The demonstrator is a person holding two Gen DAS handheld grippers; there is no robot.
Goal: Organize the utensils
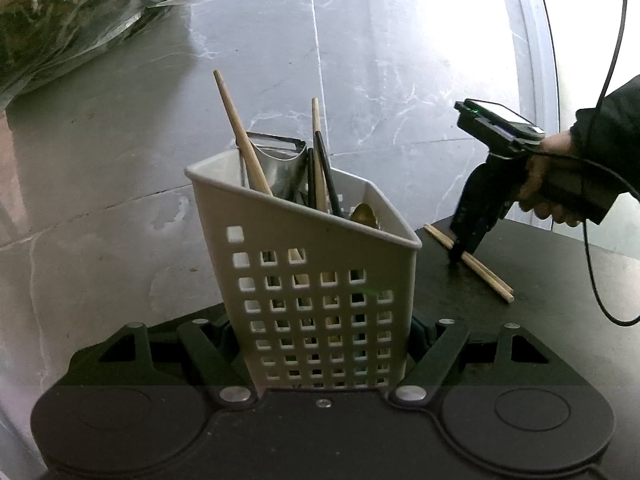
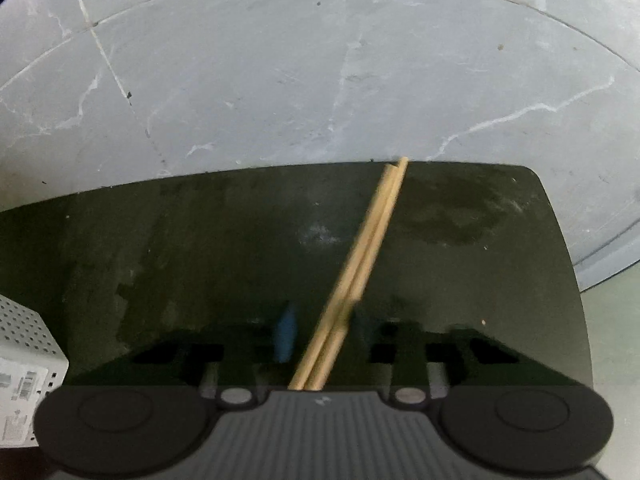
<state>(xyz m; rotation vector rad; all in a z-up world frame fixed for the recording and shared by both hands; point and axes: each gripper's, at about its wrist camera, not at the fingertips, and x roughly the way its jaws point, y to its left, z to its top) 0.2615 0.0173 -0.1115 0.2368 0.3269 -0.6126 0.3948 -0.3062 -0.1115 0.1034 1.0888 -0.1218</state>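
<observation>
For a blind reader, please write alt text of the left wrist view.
The left gripper holds a white perforated utensil basket filled with chopsticks and metal utensils. To its right, the right gripper touches down on two wooden chopsticks on a dark table.

The right gripper's [image 2: 320, 330] fingers [image 2: 286, 330] are smeared by motion blur in the right wrist view, so whether the pads press the wooden chopsticks [image 2: 362, 256] between them cannot be told — their near ends run under the gripper body. In the left wrist view the white basket [image 1: 320, 280] hides the left gripper's [image 1: 320, 340] pads and the lower lengths of its utensils, of which a pale rounded piece [image 1: 363, 214] is perhaps a spoon. The plastic bag [image 1: 80, 12] is cut off by the frame's corner — its contents are unreadable.
</observation>
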